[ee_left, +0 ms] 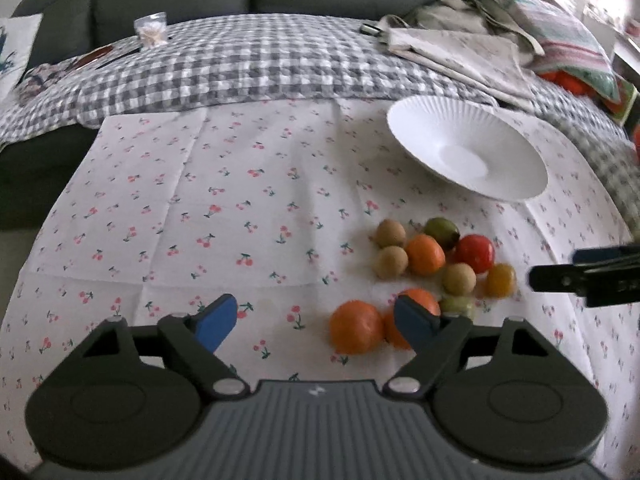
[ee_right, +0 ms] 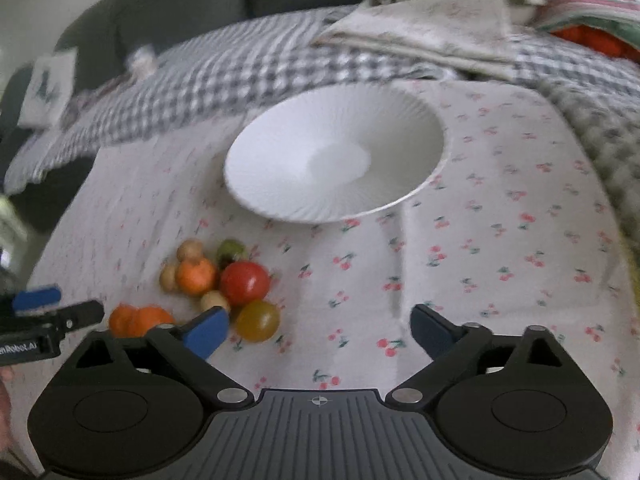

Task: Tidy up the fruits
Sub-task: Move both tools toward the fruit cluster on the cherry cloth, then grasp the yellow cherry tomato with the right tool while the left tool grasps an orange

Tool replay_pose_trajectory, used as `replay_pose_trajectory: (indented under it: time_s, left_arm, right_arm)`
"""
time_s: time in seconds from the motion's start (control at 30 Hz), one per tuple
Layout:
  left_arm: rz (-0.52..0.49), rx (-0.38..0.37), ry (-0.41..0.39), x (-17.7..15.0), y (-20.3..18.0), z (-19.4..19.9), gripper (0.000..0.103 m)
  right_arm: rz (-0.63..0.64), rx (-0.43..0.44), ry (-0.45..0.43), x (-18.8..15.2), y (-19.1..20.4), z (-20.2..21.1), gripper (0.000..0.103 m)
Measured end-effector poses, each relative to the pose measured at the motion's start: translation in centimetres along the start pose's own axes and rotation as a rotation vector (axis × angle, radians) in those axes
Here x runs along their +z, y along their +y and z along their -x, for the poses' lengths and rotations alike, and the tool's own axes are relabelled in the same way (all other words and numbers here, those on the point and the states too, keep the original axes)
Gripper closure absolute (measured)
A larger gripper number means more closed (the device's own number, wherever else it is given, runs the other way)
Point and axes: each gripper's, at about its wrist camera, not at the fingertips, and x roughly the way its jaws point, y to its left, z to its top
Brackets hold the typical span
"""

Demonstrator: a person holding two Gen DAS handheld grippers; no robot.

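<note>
Approach step: both the left tool (ee_left: 316, 322) and right tool (ee_right: 320, 330) gape apart, holding nothing; the white bowl (ee_right: 280, 196) holds no fruit. Next move likely needs closing on the nearest orange (ee_left: 354, 326).

Matt ribbed white plate (ee_right: 280, 184) on printed cotton-like cloth (ee_right: 500, 240).

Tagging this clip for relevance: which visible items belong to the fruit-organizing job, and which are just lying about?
Job: pile of small orange, red, green and tan fruits; ribbed white bowl, holding nothing; cherry-print white cloth.

Lying about: grey checked blanket; beige fabric bag; clear snack packet.
</note>
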Motion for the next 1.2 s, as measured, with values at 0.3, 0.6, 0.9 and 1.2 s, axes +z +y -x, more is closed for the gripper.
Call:
replay_pose_trajectory:
  time_s: [0.3,0.6,0.9,1.2]
  left_arm:
    - [-0.152,-0.067,0.058,-1.5,0.0,-1.2,0.031]
    - [-0.326,-0.073,0.050,-1.7,-1.9,-2.6,0.034]
    - [-0.387,-0.124,0.038,-1.6,-1.7,-2.5,0.048]
    - [-0.443,-0.116,0.042,-1.9,-2.0,-3.1,0.055]
  right_arm:
    - [0.174,0.038,0.062,-0.7,2.3,-2.9,0.029]
    - [0.258,0.054,0.052,-0.6,3.5,-4.3,0.043]
    - [0.323,0.052,0.014,-0.7,4.5,-4.3,0.073]
    - [0.340,0.032,0.006,-0.7,5.0,-3.6,0.073]
